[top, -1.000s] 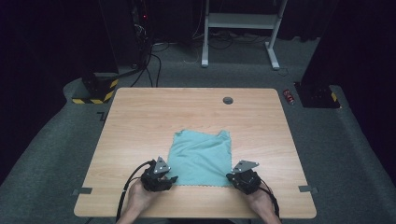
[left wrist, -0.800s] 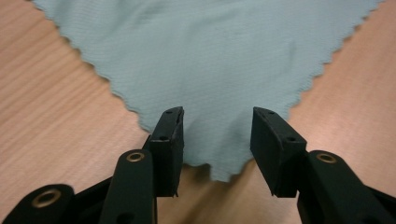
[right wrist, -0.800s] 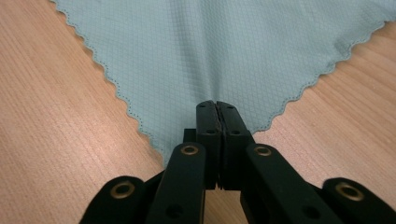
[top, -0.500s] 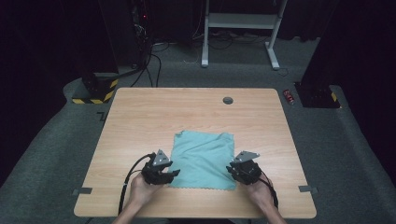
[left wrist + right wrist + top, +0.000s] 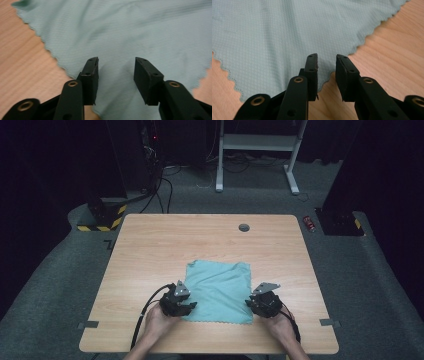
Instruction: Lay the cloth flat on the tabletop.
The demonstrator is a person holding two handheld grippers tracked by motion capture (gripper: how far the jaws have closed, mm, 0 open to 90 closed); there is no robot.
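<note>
High view: a teal cloth [image 5: 220,291] lies flat on the wooden surface [image 5: 150,250], toward its near edge. The left claw [image 5: 186,307] sits at the cloth's near left corner, the right claw [image 5: 251,304] at its near right corner.

Left gripper view: the left claw [image 5: 116,72] has just been closing, yet its jaws stand apart over the cloth [image 5: 130,32], pinching nothing.

Right gripper view: the right claw [image 5: 326,67] has just been opening; a narrow gap shows over the cloth's [image 5: 274,32] scalloped edge.
</note>
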